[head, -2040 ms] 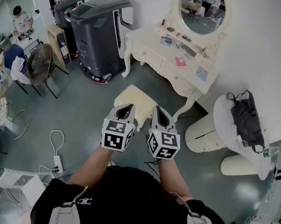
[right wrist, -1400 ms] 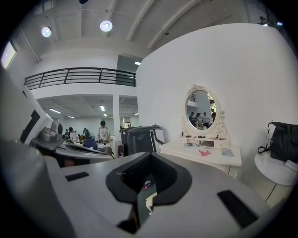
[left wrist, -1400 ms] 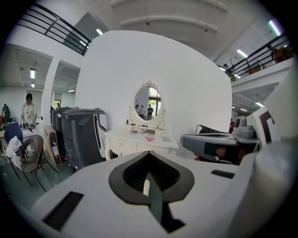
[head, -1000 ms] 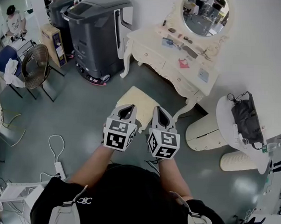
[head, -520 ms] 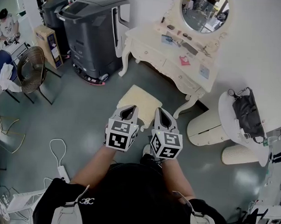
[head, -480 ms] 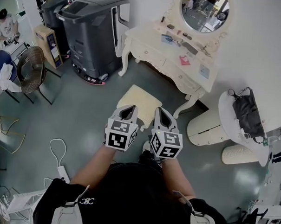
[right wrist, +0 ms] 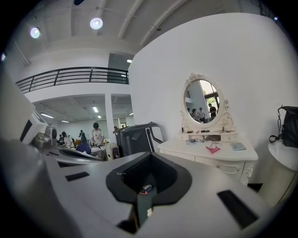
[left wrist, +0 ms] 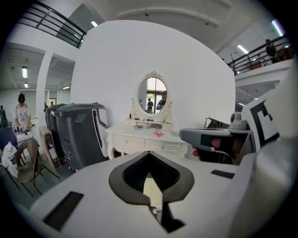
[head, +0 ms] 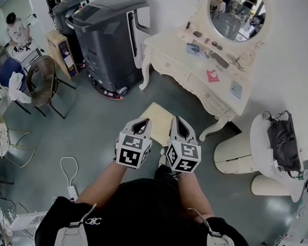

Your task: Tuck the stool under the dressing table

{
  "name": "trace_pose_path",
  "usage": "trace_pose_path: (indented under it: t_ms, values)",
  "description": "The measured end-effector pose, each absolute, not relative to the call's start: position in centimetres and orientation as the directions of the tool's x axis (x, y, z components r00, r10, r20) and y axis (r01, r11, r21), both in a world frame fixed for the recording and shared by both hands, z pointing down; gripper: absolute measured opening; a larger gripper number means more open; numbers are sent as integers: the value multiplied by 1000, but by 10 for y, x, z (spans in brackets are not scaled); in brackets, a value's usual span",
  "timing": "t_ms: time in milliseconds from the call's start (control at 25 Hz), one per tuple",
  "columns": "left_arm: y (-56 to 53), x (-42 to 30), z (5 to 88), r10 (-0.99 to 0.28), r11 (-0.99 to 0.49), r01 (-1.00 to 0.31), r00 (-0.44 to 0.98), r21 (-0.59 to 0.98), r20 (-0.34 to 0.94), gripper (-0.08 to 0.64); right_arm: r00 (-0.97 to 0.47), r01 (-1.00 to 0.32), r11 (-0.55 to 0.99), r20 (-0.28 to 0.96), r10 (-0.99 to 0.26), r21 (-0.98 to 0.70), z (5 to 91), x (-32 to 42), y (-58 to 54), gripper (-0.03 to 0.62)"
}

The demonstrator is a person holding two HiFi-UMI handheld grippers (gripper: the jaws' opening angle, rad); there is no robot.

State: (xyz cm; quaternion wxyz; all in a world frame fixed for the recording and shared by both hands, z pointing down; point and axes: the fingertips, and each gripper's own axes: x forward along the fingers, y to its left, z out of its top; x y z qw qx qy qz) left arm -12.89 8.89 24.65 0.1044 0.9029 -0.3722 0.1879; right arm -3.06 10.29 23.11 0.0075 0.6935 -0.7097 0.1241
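In the head view the cream-cushioned stool (head: 158, 120) stands on the grey floor, out in front of the white dressing table (head: 197, 71) with its oval mirror (head: 236, 16). My left gripper (head: 140, 125) and right gripper (head: 178, 124) are held side by side over the stool's near edge and hide part of the cushion. Both are shut with nothing between the jaws. The left gripper view has the dressing table (left wrist: 144, 139) straight ahead, with a sliver of cream cushion showing between the jaws. From the right gripper the dressing table (right wrist: 209, 155) lies ahead and to the right.
A tall black-and-grey machine (head: 109, 39) stands left of the dressing table. To the right are a cream cylinder (head: 234, 151) and a round side table (head: 262, 142) bearing a black bag (head: 283, 141). A wicker chair (head: 44, 74) and a power strip's cable (head: 68, 172) lie to the left.
Both grippers have come forward and slightly down toward the stool and now overlap more of its near edge. The jaws have stayed shut.
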Motion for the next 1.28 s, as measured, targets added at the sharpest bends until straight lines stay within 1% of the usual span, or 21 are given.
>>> trace_pose_path:
  t_ms: [280, 600, 1000, 1160, 1280]
  values:
    - [12, -77, 243, -658, -664, -747, 612, 45, 439, 0, -65, -983, 31, 184, -981, -182, 228, 31, 34, 9]
    - [-35, -19, 255, -659, -641, -767, 580, 46, 480, 0, -105, -977, 62, 208, -972, -203, 235, 87, -23, 9]
    - [-62, -7, 293, -670, -540, -838, 483, 77, 564, 0, -214, -964, 150, 303, -929, -221, 276, 105, -64, 9]
    - [-65, -12, 311, -659, -520, -851, 458, 78, 597, 0, -240, -958, 166, 338, -910, -232, 293, 101, -73, 9]
    - [-72, -25, 325, -660, -473, -877, 415, 82, 627, 0, -250, -958, 171, 373, -894, -232, 309, 96, -79, 9]
